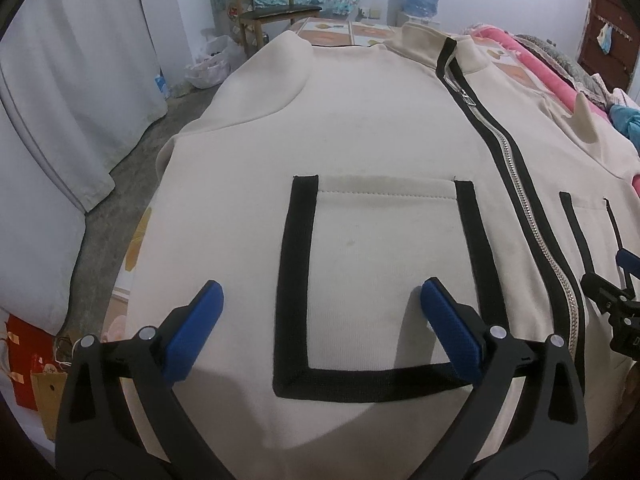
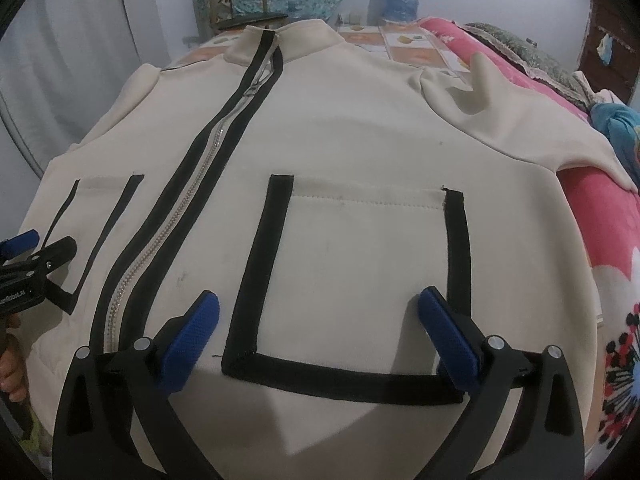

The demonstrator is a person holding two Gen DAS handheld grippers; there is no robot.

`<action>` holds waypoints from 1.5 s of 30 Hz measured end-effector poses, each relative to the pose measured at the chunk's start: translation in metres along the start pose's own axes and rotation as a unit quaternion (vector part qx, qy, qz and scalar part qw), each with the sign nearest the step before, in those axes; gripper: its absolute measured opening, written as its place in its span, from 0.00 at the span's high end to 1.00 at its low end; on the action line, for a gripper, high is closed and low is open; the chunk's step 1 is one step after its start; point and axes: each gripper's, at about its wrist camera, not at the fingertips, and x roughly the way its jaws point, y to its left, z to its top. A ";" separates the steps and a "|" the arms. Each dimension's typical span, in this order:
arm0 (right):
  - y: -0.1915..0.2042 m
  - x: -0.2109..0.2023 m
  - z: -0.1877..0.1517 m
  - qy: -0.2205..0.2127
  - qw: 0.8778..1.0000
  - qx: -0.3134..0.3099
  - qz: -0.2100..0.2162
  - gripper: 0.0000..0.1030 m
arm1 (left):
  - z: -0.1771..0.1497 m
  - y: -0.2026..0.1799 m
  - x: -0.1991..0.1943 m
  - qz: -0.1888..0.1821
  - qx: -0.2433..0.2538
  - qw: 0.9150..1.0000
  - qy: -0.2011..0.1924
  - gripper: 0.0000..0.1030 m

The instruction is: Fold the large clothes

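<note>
Fingers (image 1: 208, 300) of both our grippers stand spread wide, holding nothing, apparently just above the cream jacket's (image 1: 380, 128) black-trimmed pockets (image 2: 360, 272).

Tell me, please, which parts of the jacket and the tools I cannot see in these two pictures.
- Jacket hem, both views: hidden under the black gripper arms and cut by the bottom edge.
- Sleeves: the left wrist view shows only folded shoulders; whether sleeves lie underneath cannot be told.
- Right hand-held gripper, left wrist view: cut by the right edge; its own view shows it open.
- Left hand-held gripper, right wrist view: cut by the left edge; open in its own view.
</note>
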 end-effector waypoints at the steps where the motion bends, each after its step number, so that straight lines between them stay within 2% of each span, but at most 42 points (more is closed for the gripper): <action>1: 0.000 0.000 0.000 0.001 1.000 -0.001 0.000 0.06 | 0.000 0.001 0.000 -0.001 0.000 1.000 0.000 0.06; 5: 0.000 -0.001 0.009 0.024 1.000 0.009 0.007 0.06 | 0.000 0.001 0.000 -0.004 0.003 1.000 -0.001 0.06; 12: 0.017 -0.013 0.034 -0.016 0.999 -0.007 0.028 0.06 | 0.004 0.003 -0.005 -0.008 0.012 1.000 -0.001 0.07; 17: 0.033 -0.003 0.045 -0.023 0.998 -0.029 0.045 0.06 | 0.022 0.029 -0.049 0.013 0.013 0.997 -0.070 0.07; 21: 0.041 0.008 0.051 -0.027 0.998 -0.042 0.044 0.06 | 0.053 0.071 -0.075 0.017 -0.027 0.994 -0.107 0.08; 24: 0.044 0.016 0.055 -0.026 0.998 -0.044 0.046 0.06 | 0.078 0.107 -0.068 -0.021 -0.077 0.992 -0.096 0.08; 27: 0.046 0.021 0.058 -0.028 0.997 -0.047 0.052 0.08 | 0.098 0.142 -0.036 -0.045 -0.128 0.989 -0.065 0.08; 30: 0.048 0.025 0.060 -0.028 0.997 -0.052 0.056 0.08 | 0.109 0.178 0.011 -0.093 -0.195 0.976 -0.008 0.08; 32: 0.048 0.031 0.060 -0.020 0.997 -0.051 0.058 0.08 | 0.109 0.208 0.051 -0.136 -0.272 0.952 0.044 0.08; 33: 0.048 0.033 0.060 -0.016 0.997 -0.050 0.060 0.08 | 0.105 0.228 0.076 -0.170 -0.328 0.926 0.072 0.08; 35: 0.048 0.035 0.060 -0.016 0.997 -0.049 0.062 0.08 | 0.092 0.251 0.110 -0.202 -0.403 0.885 0.111 0.08; 37: 0.048 0.035 0.060 -0.016 0.997 -0.050 0.061 0.08 | 0.075 0.270 0.145 -0.241 -0.471 0.836 0.142 0.10; 40: 0.049 0.035 0.059 -0.016 0.997 -0.053 0.058 0.08 | 0.050 0.284 0.184 -0.269 -0.542 0.778 0.166 0.11; 44: 0.049 0.036 0.060 -0.016 0.997 -0.050 0.059 0.08 | 0.023 0.279 0.227 -0.287 -0.594 0.722 0.208 0.11; 45: 0.048 0.035 0.060 -0.016 0.997 -0.050 0.060 0.08 | 0.014 0.275 0.240 -0.294 -0.606 0.705 0.224 0.11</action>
